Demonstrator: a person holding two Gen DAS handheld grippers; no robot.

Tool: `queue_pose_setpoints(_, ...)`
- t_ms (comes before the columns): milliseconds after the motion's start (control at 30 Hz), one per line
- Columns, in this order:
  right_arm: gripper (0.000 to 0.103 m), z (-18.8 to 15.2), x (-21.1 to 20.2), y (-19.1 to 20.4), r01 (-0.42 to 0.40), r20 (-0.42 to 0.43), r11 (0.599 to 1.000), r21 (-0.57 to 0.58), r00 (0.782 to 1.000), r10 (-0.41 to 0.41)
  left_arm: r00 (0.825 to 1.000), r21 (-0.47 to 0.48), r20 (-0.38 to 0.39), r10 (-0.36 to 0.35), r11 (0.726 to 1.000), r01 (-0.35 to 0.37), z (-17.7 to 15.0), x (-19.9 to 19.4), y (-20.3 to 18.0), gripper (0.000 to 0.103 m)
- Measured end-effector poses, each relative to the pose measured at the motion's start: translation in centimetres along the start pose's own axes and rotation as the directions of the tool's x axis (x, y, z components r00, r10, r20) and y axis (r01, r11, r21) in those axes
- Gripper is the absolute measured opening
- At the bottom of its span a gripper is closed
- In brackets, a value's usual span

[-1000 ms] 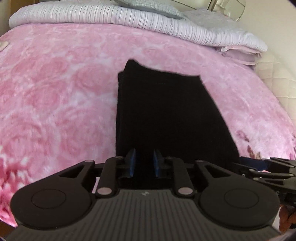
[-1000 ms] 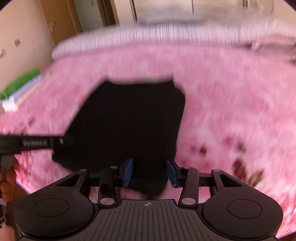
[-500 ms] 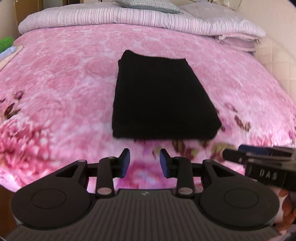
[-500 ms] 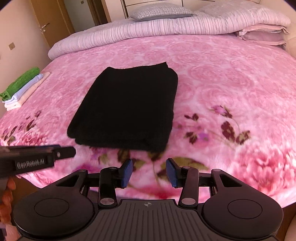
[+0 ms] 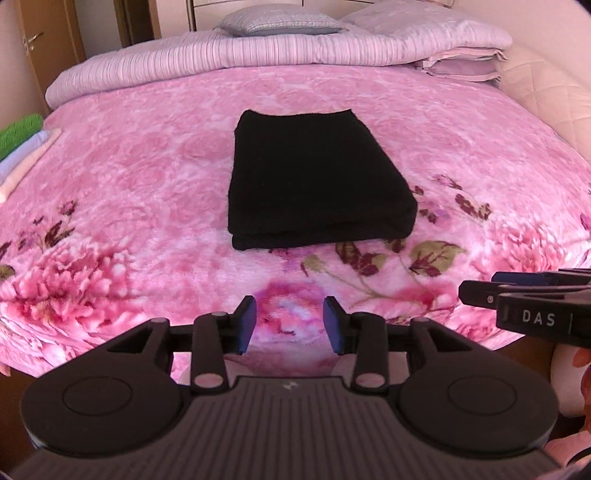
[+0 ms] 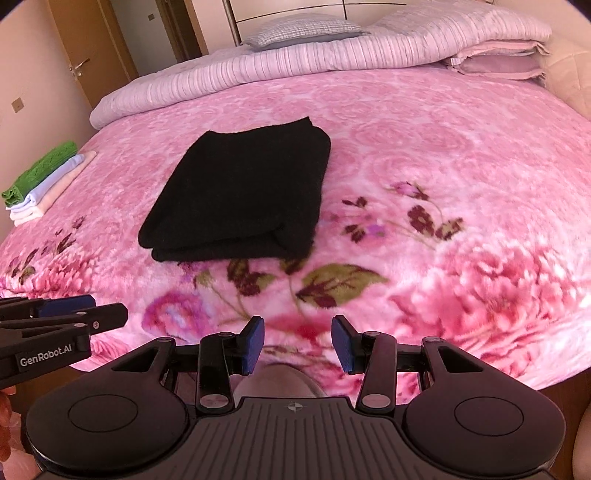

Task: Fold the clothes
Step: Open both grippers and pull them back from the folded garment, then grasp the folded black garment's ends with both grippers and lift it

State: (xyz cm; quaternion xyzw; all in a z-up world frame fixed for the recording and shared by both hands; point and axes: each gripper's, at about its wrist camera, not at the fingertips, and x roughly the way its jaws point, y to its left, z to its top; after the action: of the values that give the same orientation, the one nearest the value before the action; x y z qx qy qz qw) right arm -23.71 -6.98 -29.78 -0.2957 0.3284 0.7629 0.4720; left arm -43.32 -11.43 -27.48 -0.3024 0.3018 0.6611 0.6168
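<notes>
One black garment [image 5: 314, 177], folded to a thick neat rectangle, lies flat beyond my left gripper [image 5: 289, 325], whose jaws have just been opening on nothing, and my right gripper [image 6: 298, 345], likewise parted and empty, on a pink floral blanket [image 5: 129, 184] in a bedroom.

One black knitted garment [image 6: 240, 195], folded to a thick rectangle; one pink floral plush blanket [image 6: 443, 155]; one striped lilac quilt [image 6: 295, 62], rolled across the head of the bed; one grey checked pillow [image 6: 303, 31]; one stack of folded pale pink bedding [image 6: 498, 59], layers too close to count; one side stack of folded cloths [image 6: 44, 181], showing one green, one white, one peach; two black two-finger grippers with blue pads, left [image 5: 289, 325] and right [image 6: 298, 345]; one wooden door [image 6: 85, 48]
</notes>
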Motion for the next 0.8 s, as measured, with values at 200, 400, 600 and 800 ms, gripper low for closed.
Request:
queue_pose_setpoints(200,0.044,-0.2,-0.3,0.1,0.000,0.005,1.000,-0.009,1.000,0.000,1.000,-0.006,0.009,-0.022,1.000,0.022,0.2,-0.1,0.0,0.037)
queue_pose_setpoints(400,0.044,0.1,0.5,-0.4,0.002,-0.008,1.000,0.001,1.000,-0.002,0.996,-0.051,0.004,-0.086,0.995,0.086,0.7,1.0,1.1,0.039)
queue_pose_setpoints(600,0.044,0.0,3.5,-3.8,-0.125,-0.066,0.974,0.191,0.988,0.140,0.927,-0.466,0.075,-0.368,0.809,0.359,0.7,5.3,10.1,0.048)
queue_pose_setpoints(800,0.045,0.7,6.9,-9.7,-0.329,0.045,0.753,0.569,0.927,0.371,0.886,-0.657,0.157,-0.437,0.623,0.424,2.2,10.5,16.7,0.056)
